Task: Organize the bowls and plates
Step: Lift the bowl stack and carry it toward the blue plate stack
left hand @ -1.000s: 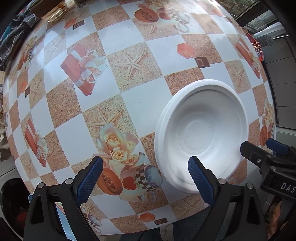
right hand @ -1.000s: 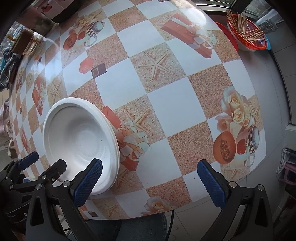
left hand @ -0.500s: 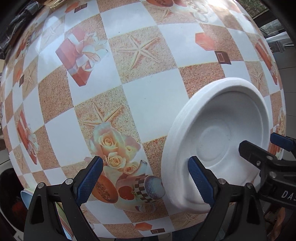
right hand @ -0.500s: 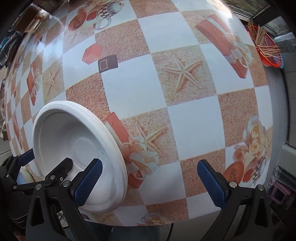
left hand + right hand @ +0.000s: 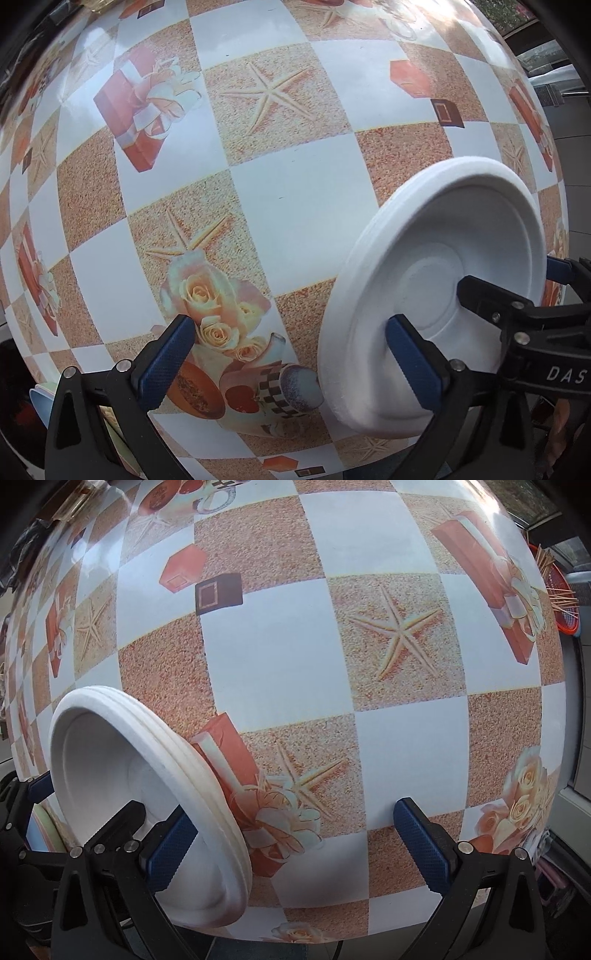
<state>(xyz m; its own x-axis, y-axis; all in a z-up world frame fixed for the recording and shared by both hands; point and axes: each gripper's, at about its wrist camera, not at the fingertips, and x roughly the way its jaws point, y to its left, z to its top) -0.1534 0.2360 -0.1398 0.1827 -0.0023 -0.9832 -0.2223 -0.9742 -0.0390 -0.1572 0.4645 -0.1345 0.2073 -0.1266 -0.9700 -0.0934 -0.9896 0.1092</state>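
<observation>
A stack of white foam bowls [image 5: 436,258] rests near the front edge of the patterned table [image 5: 303,206]; its layered rims [image 5: 207,782] show in the right wrist view. My left gripper [image 5: 288,360] points down over the stack's left rim. Its jaws are opening, with one finger [image 5: 410,358] over the bowl's inside, the other over the cloth, and neither pad pressing. My right gripper [image 5: 295,843] is open over the right rim, its left finger [image 5: 170,845] inside the bowl. Each gripper shows in the other's view, both over the bowl.
A red basket of thin sticks [image 5: 557,590] stands off the table's far right edge. Pale blue and green things [image 5: 40,398] peek out below the table's near edge on the left. The table's front edge runs just under both grippers.
Both grippers have sunk toward the table, so the bowls loom larger. The right gripper shifted and rolled, bringing its left finger inside the rim. The left jaws stand slightly wider.
</observation>
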